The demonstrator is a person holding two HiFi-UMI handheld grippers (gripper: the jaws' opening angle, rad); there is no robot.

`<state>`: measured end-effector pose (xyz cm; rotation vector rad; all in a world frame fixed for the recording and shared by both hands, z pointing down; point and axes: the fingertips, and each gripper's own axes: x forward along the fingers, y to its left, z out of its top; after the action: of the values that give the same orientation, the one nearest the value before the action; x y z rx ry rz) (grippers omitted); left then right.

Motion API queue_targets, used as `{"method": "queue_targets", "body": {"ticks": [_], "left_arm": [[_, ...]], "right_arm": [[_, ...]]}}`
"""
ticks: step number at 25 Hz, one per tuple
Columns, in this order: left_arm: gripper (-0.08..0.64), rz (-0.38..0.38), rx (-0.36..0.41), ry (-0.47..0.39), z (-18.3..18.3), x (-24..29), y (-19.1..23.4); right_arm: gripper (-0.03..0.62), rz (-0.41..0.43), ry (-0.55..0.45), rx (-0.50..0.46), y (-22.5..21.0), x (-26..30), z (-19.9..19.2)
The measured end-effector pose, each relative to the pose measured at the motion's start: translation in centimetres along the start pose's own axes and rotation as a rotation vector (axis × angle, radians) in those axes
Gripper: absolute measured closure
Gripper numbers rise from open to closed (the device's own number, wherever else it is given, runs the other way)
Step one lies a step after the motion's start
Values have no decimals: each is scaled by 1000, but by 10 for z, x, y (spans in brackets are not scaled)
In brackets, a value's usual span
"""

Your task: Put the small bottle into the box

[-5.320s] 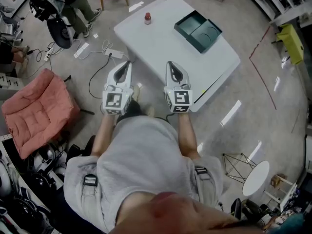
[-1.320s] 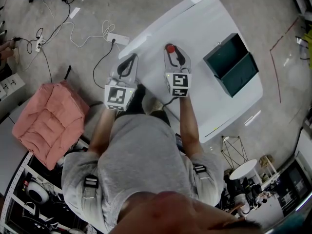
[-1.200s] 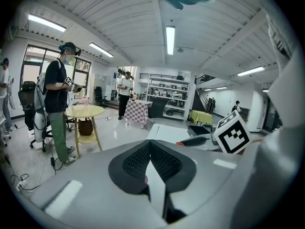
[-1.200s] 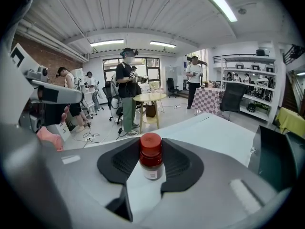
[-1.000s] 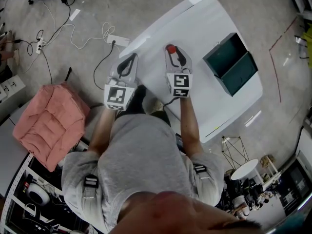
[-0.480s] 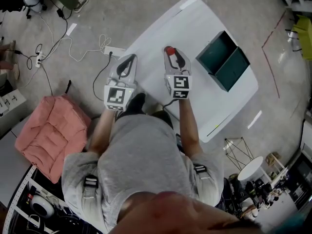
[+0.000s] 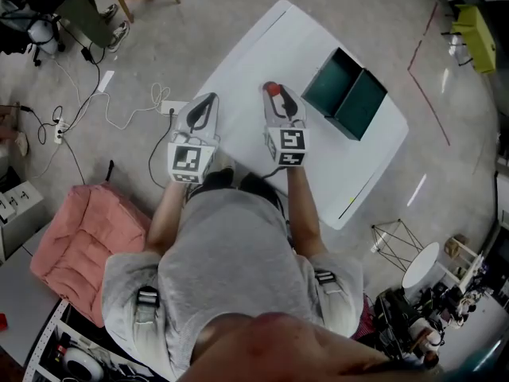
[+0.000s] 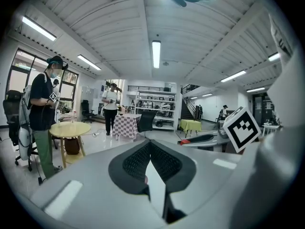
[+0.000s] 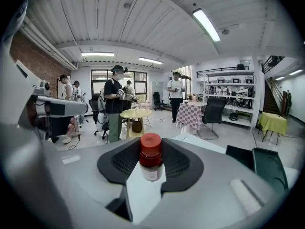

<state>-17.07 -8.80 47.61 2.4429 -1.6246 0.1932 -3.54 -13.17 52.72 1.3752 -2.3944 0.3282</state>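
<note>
Right tool [image 7: 273,94]: jaws partly closed and clamped on the small bottle [image 9: 151,159], with the dark pads pressing its two sides.
Small bottle: upright between the pads, with a red cap on top, dark glass and a pale label; it is over the table, closer to the edge nearest the person than to the far edge.
Left tool [image 7: 206,106]: jaws drawn together tip to tip, with nothing between them; it is at the table's near left corner, beside the right tool and apart from it.
Box [image 7: 346,94]: dark green and open, its lid laid back beside it; it stands by the table's right edge, to the right of the bottle and apart from it.
Table [image 7: 262,38]: white and rectangular, set at a slant to the person.
Floor: a pink cushion [image 7: 75,241] lies to the person's left; a white power strip [image 7: 173,107] with loose cables lies off the table's left edge.
</note>
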Motion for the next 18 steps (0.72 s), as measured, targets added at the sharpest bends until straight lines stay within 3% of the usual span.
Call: {"method": "queue_targets", "body": {"ticks": [18], "left_arm": [[549, -188, 48, -36, 23, 34, -57]], "right_arm": [[451, -210, -38, 74, -65, -60, 2]]}}
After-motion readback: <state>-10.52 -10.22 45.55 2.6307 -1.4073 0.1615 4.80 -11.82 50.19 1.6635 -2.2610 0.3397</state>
